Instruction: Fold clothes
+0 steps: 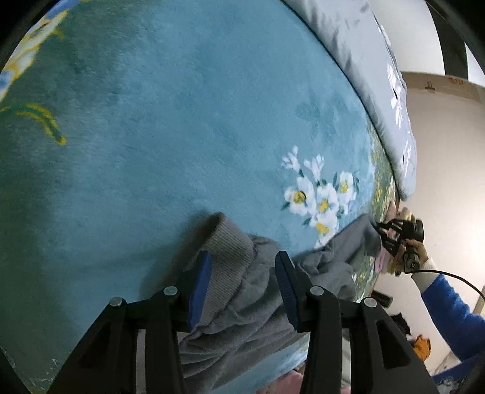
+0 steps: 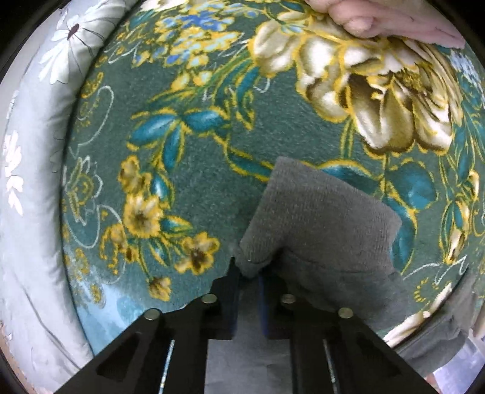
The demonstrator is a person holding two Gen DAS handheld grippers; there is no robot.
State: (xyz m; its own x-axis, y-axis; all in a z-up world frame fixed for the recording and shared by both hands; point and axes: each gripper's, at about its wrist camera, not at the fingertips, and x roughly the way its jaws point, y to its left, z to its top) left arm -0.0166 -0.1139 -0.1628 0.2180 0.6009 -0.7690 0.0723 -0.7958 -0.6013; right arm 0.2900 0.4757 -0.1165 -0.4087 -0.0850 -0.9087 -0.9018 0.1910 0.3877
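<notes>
The grey knitted garment is spread on the teal floral blanket, one ribbed cuff between the left gripper fingers; a quilted grey duvet is bunched along the far edge.

Teal floral blanket, grey flower-print quilt beside it, pink cloth

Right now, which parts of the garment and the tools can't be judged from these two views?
- Grey garment: the lower part is cut off by the left wrist view's bottom edge.
- Right tool: the fingers look closed on the cuff, but the fabric covers the contact.
- Right tool seen from the left view: too small to read.
</notes>
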